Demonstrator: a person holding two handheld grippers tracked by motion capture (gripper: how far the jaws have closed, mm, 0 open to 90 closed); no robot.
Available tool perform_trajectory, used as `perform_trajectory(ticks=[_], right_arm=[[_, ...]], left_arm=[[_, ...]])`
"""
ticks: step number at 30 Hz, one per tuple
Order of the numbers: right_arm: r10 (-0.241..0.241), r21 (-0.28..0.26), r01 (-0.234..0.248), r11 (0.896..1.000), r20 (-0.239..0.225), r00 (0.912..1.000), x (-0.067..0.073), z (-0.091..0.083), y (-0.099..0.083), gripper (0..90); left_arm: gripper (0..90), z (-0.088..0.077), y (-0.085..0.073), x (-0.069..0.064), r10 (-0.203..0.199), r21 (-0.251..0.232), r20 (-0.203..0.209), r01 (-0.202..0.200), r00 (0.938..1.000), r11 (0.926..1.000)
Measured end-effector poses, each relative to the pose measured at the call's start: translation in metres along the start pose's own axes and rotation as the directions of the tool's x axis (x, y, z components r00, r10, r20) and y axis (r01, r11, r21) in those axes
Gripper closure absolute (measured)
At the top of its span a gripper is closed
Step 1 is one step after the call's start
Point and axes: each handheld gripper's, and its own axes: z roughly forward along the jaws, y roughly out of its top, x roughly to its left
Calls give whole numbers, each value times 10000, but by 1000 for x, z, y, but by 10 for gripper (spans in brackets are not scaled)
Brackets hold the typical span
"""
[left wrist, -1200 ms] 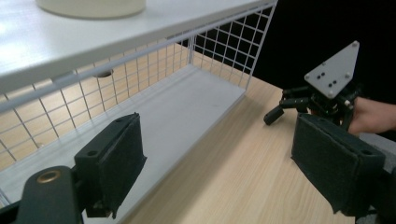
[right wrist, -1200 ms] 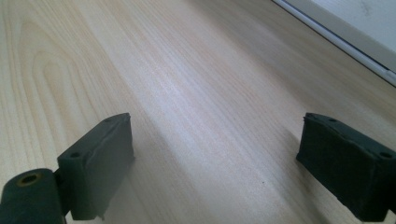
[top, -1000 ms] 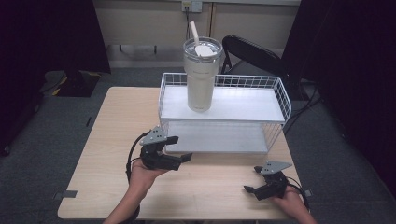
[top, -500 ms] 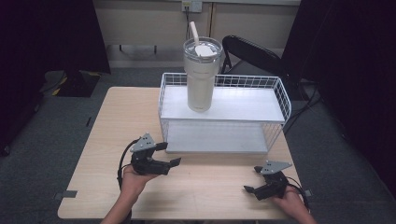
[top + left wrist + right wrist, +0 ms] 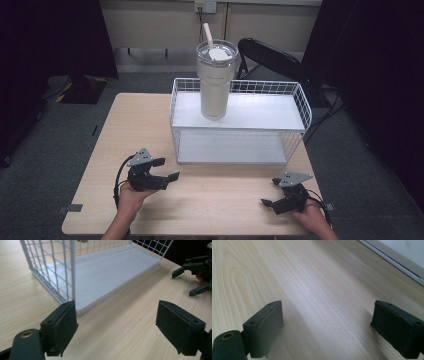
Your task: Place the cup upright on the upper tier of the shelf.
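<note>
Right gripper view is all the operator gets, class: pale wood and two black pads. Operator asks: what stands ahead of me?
Observer: A white wire two-tier rack stands toward the far side of the pale wooden table.
Operator: Is anything on it?
Observer: A tall cream tumbler with a lid and straw stands upright on its upper shelf, towards the left end.
Operator: Where is the other claw?
Observer: The left claw is open and holds nothing, near the rack's front left corner.
</note>
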Motion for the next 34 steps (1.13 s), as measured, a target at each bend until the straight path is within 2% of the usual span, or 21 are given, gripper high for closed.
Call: perform_trajectory(ticks=[11,13,18,22,27,29,32,34], right_arm=[[0,1,0,10000,1,10000,0,0,0,96],[0,1,0,10000,0,10000,0,0,0,96],[-2,2,2,10000,0,10000,0,0,0,96],[-3,2,3,10000,1,10000,0,0,0,96],[-3,2,3,10000,1,10000,0,0,0,96],[-2,2,2,10000,1,10000,0,0,0,96],[-3,1,3,10000,1,10000,0,0,0,96],[-3,2,3,10000,2,10000,0,0,0,96]], left_arm=[[167,-8,-18,10,-77,145,-299,81,9995,9999],[167,-8,-23,12,-228,141,-312,233,9993,9996],[167,-9,-32,15,-293,324,-445,308,9986,9990],[165,-8,-39,14,-75,712,-509,111,9987,9974],[161,-9,-42,12,-1,1060,-683,73,9977,9943],[160,-10,-42,11,232,1216,-746,-140,9969,9925],[159,-13,-39,8,386,1171,-762,-295,9963,9927],[159,-16,-32,4,432,893,-754,-364,9962,9953]])
